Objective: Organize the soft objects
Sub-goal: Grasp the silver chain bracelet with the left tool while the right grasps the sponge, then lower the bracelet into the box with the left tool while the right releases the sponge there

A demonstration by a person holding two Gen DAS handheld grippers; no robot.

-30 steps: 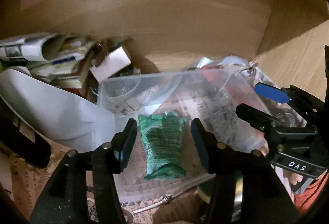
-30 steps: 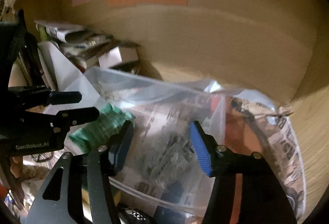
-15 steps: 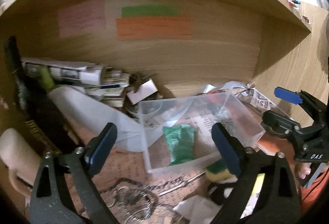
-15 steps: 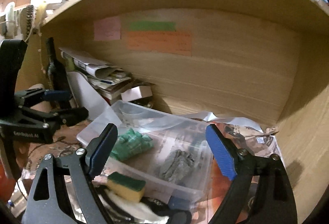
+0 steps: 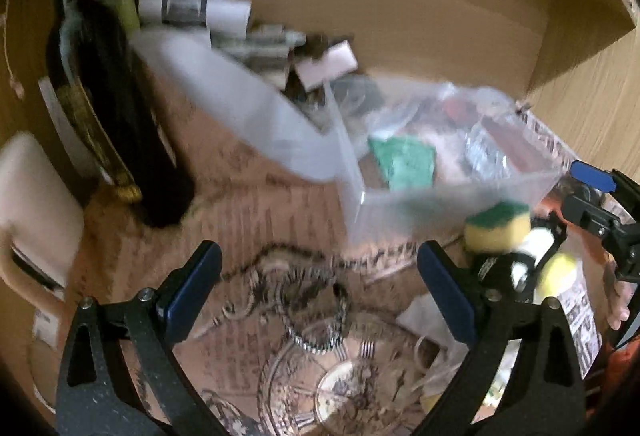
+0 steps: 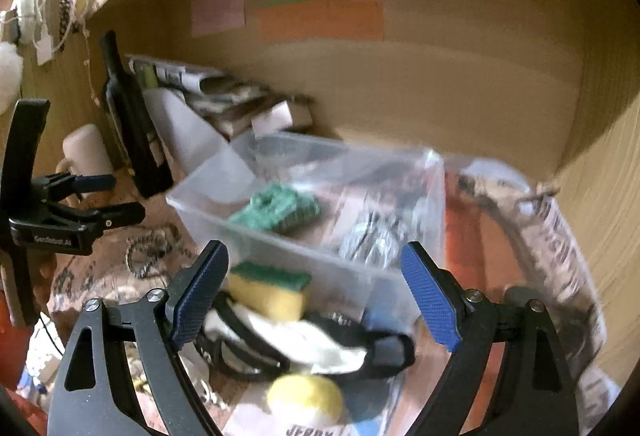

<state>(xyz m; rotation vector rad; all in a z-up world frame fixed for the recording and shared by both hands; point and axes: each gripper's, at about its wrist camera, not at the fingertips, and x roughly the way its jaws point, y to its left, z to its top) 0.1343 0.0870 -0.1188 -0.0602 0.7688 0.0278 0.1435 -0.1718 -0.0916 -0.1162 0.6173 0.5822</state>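
A clear plastic bin (image 5: 452,195) (image 6: 280,240) stands on the shelf. A green knit glove (image 5: 404,159) (image 6: 280,211) and a grey knit item (image 6: 372,232) lie in it. A yellow sponge with a green top (image 5: 498,226) (image 6: 268,290) sits in front of the bin, next to a black and white cloth item (image 6: 316,344) and a yellow ball (image 6: 306,398). My left gripper (image 5: 320,288) is open and empty over a metal chain (image 5: 296,288). My right gripper (image 6: 316,296) is open and empty above the sponge.
A dark bottle (image 5: 108,87) and a cream mug (image 5: 32,203) stand at the left. A white lid (image 5: 240,103) leans on rolled papers (image 5: 192,5). The wooden back wall bears coloured notes (image 6: 320,19). Newspaper covers the shelf floor.
Both grippers have pulled back out of the bin and opened wide. The green glove stays in the bin. The left view has swung down over the chain, the right over the sponge.
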